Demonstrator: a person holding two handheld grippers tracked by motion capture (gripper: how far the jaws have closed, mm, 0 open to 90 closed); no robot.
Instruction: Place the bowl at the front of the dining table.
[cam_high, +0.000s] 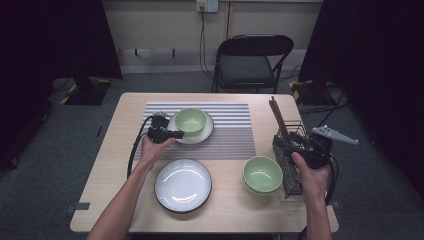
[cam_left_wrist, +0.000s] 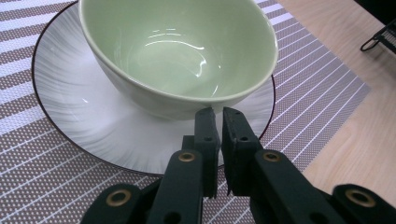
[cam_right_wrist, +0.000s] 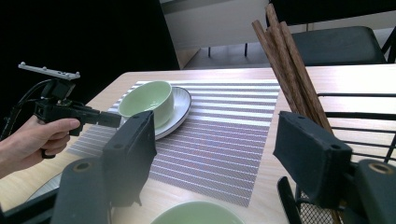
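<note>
Hovering at the near edge of the white plate (cam_left_wrist: 93, 135), the left gripper (cam_left_wrist: 215, 112) has its jaws almost together with nothing between them, tips just short of the wall of the green bowl (cam_left_wrist: 177, 51). Whether they touch the bowl I can't tell; from the high view the left gripper (cam_high: 176, 134) sits right beside the bowl (cam_high: 190, 120). Bowl stands upright and empty in the middle of the plate, and plate lies on the striped placemat (cam_high: 230, 131) at the far left part of the wooden table (cam_high: 115, 170).

Right gripper (cam_right_wrist: 215, 140) is held wide apart, empty, at the black wire basket (cam_high: 291, 165) on the table's right side, with brown chopsticks (cam_high: 278, 119) sticking up out of it. A second green bowl (cam_high: 262, 174) sits just beside the basket, and another empty plate (cam_high: 182, 185) lies near the front edge.

Handling judgement: bowl looks like glazed ceramic, so stiff, fairly heavy for its size, slick and breakable. Best hold is likely the rim, one jaw inside and one outside, since the rounded wall would slip out of a side pinch. The jaws would need to spread first. The plate under it is smooth too, so a nudge could slide the bowl rather than lift it.
</note>
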